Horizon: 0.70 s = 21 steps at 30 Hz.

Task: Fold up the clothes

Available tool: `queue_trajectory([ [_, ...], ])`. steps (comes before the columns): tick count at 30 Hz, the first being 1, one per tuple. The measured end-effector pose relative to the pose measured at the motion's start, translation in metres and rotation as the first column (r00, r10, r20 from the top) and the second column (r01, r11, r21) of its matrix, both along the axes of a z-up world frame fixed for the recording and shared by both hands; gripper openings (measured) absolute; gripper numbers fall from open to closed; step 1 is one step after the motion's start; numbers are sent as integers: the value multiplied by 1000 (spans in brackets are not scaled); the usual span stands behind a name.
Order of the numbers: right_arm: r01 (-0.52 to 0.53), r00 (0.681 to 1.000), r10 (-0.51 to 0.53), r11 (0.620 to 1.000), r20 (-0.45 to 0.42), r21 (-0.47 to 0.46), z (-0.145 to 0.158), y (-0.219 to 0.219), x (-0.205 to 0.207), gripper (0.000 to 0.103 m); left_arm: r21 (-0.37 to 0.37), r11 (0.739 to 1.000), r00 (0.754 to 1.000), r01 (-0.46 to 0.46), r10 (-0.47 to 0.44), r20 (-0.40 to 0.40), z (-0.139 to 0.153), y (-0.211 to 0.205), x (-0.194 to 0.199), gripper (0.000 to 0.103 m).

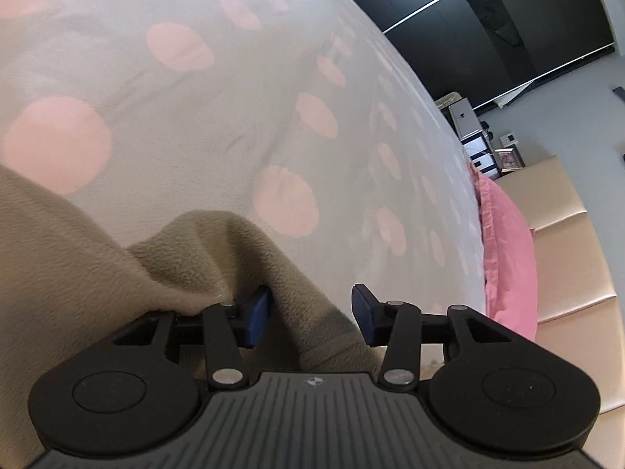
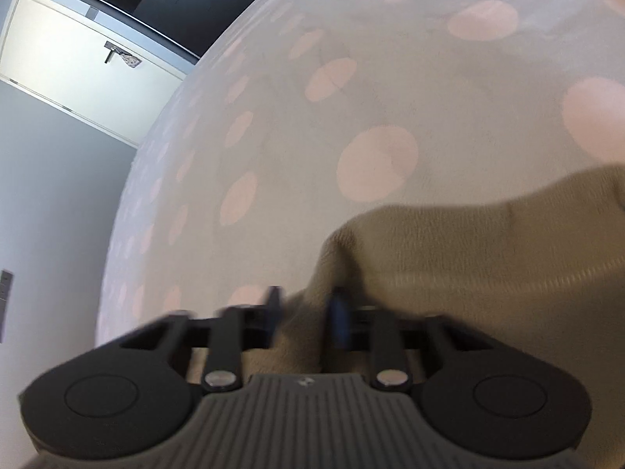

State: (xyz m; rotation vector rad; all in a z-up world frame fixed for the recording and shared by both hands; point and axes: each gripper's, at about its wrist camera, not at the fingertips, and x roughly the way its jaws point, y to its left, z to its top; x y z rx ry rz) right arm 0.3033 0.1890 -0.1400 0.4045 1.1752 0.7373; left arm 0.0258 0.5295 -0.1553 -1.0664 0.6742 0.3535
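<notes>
**Clerk:** Left gripper (image 1: pixel 312 308): your blue-padded fingers (image 1: pixel 258 312) stand apart, a fold of the beige fleece garment (image 1: pixel 203 250) lying between them, neither pad pressing it. Entered as released.

**Operator:** And my right?

**Clerk:** Right gripper (image 2: pixel 306 312): your fingers sit closer together, with garment (image 2: pixel 468 265) cloth between them. That view is blurred, so I cannot tell whether you are pinching it.

**Operator:** Where does the garment lie?

**Clerk:** Item one, garment: bunched low in both views, spread from each of your grippers toward the other, resting on the bedspread. In the left view a raised hump of it stands just ahead of your left-hand finger and hides that pad's tip.

**Operator:** Surroundings?

**Clerk:** Item two, bedspread (image 1: pixel 234 117): white with pink dots, lightly creased, filling most of both views. Item three, pink pillow (image 1: pixel 508 258): at the bed's edge on your left gripper's right side, well apart from the garment. Item four, cream padded headboard (image 1: pixel 566 242): just beyond the pillow. Item five, small framed picture (image 1: pixel 509 158) and boxes on a shelf farther off, too small to detail. Item six, dark wardrobe panels (image 1: pixel 488 19) with pale trim lines. Item seven, white door (image 2: pixel 78 66) with handle, set in a grey wall (image 2: pixel 50 215), seen from your right gripper.
</notes>
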Motion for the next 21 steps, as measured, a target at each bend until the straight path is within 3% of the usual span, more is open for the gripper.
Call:
queue_trajectory([
  [2, 10, 1000, -10, 1000, 18, -13, -6, 9, 6, 8, 28, 1000, 997, -8, 10, -78, -8, 2, 14, 13],
  [5, 40, 998, -39, 999, 54, -30, -10, 18, 14, 7, 12, 1000, 997, -23, 23, -80, -18, 13, 18, 5],
  [10, 15, 996, -8, 997, 87, -77, -32, 32, 20, 6, 18, 1000, 999, 2, -1, -52, -32, 19, 15, 5],
  [16, -44, 997, 51, 993, 58, -106, -13, 26, 27, 9, -4, 999, 997, 32, -32, -67, -14, 20, 5, 9],
  [17, -49, 996, 57, 992, 69, -114, -6, 23, 26, 19, 4, 999, 997, 42, -41, -72, -5, 20, 1, 14],
  [18, -41, 993, 54, 990, 101, -132, 4, 17, 22, 37, 13, 999, 996, 51, -50, -76, 3, 20, -3, 17],
  [19, -38, 989, 57, 989, 134, -141, 12, 9, 19, 43, 50, 997, 995, 62, -58, -83, 15, 19, -11, 21],
  [21, -39, 981, 66, 988, 184, -148, 29, -7, 13, 42, 127, 989, 993, 76, -64, -95, 40, 19, -30, 28],
])
